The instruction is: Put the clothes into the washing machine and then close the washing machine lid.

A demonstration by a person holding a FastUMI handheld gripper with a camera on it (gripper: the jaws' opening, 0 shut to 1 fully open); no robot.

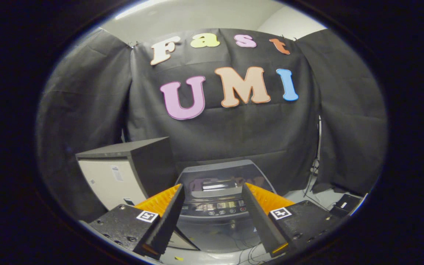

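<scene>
A grey top-loading washing machine (217,232) stands just ahead of and below my gripper (212,187). Its dark glass lid (219,178) lies flat over the top and mirrors the wall behind it. The control panel (217,208) with its row of buttons shows in the gap between my fingers. The gripper is open, its fingers spread wide with nothing between them. It hovers apart from the machine, in front of the panel.
A boxy cabinet (123,173) with a dark top and pale front stands left of the washer. Black cloth walls hang behind and to both sides. On the floor to the right lie cables (313,191) and a small black box (346,204).
</scene>
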